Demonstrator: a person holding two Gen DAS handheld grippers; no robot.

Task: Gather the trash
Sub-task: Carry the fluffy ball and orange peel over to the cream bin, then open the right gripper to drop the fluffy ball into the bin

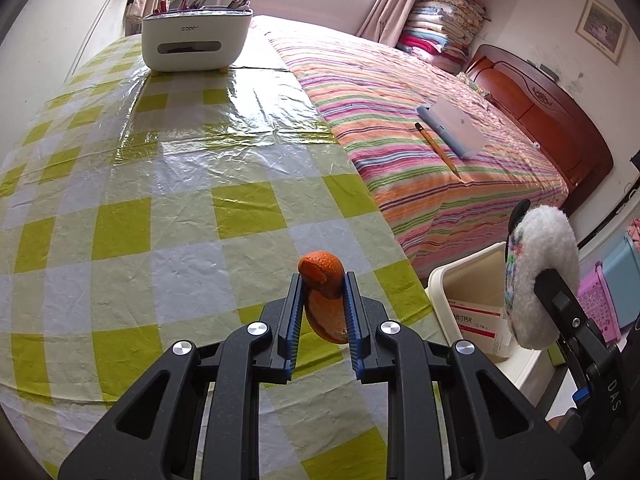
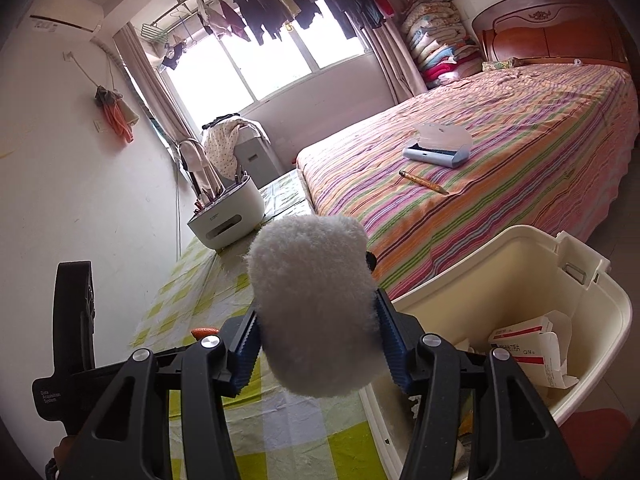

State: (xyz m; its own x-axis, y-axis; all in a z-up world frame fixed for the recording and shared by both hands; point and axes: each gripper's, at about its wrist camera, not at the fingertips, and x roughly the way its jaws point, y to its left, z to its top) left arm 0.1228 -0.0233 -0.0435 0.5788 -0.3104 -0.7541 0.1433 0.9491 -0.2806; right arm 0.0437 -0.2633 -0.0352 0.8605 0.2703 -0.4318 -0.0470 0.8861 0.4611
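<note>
A piece of orange peel is being gripped between the blue pads of the left gripper, whose jaws are closed on it. The peel is being held upright above the green and white checked tablecloth, near the table's right edge. A fluffy white pad is being clamped between the jaws of the right gripper; in the left wrist view a patterned side of the same pad is being shown, just above the bin. The cream plastic bin is being kept beside the table, between it and the striped bed. Inside the bin, a white and red cardboard box and some torn paper are lying. At the far end of the table a white pen holder is standing. On the bed, a pencil is lying just beside a pale blue case.
</note>
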